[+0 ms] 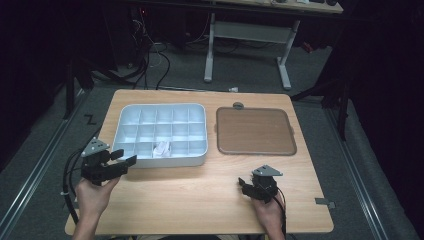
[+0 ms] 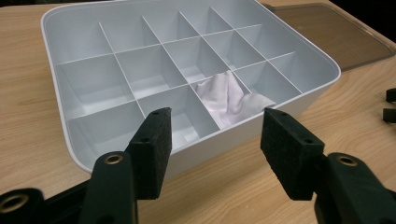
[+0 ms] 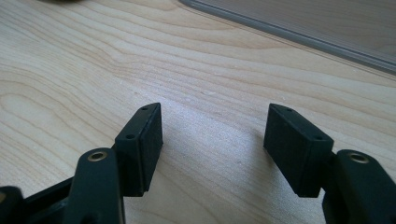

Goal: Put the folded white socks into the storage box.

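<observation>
Cloth (image 2: 231, 95) is bunched in a front-row compartment of the white tray (image 1: 200, 159) on the table (image 1: 200, 200). The left gripper (image 1: 123, 157) is held spread beside the tray; the right gripper (image 1: 245, 184) is spread, empty, near the brown lid (image 1: 255, 131).

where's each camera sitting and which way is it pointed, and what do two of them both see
High view: above the person's side, looking forward and down on the light wooden table; both hands, left gripper and right gripper show.
Left gripper view: rides the left gripper, facing the white plastic compartment tray with a crumpled white cloth; open jaws show.
Right gripper view: rides the right gripper, low over bare wood; open jaws show.
Shared: the high and left gripper views both show the tray, the cloth and the flat brown lid.
</observation>
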{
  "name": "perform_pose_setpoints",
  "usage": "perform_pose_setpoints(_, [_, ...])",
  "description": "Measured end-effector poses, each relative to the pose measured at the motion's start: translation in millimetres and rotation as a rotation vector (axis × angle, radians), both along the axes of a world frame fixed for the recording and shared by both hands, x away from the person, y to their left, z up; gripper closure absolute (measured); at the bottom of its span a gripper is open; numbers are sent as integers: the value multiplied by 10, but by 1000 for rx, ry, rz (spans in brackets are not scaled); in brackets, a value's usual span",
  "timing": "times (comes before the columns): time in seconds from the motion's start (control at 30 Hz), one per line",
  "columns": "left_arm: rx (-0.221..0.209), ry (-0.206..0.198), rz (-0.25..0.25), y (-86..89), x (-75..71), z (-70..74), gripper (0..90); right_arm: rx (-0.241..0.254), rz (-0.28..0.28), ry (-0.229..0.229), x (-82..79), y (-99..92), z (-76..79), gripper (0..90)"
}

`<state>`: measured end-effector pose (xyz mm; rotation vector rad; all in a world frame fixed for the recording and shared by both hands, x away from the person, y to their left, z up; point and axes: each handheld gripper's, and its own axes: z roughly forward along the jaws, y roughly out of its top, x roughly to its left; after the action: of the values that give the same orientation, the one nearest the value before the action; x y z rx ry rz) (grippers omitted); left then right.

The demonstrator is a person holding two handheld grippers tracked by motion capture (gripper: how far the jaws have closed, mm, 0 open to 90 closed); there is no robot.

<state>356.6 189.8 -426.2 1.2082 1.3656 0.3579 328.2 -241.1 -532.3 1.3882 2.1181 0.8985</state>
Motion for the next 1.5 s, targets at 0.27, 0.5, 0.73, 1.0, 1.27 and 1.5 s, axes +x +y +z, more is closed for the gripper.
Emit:
perform_pose_setpoints(0.27, [-9, 0, 4, 16, -41, -16, 442, 0, 0, 0, 0, 0, 0, 377])
perform_pose_setpoints(0.5, [-9, 0, 4, 11, -66, -37, 443, 0, 0, 0, 0, 0, 0, 377])
perform_pose_setpoints(0.73, [-18, 6, 8, 17, -90, -69, 442, 0, 0, 0, 0, 0, 0, 377])
perform_pose_setpoints(1.0, [-22, 18, 9, 9, -120, -153, 446, -1, 0, 0, -1, 1, 0, 377])
perform_pose_setpoints(1.27, [-31, 28, 10, 4, -142, -199, 446, -1, 1, -1, -2, 2, 0, 375])
perform_pose_setpoints(1.5, [-27, 32, 11, -5, -162, -243, 447, -2, 2, -1, -2, 2, -1, 374])
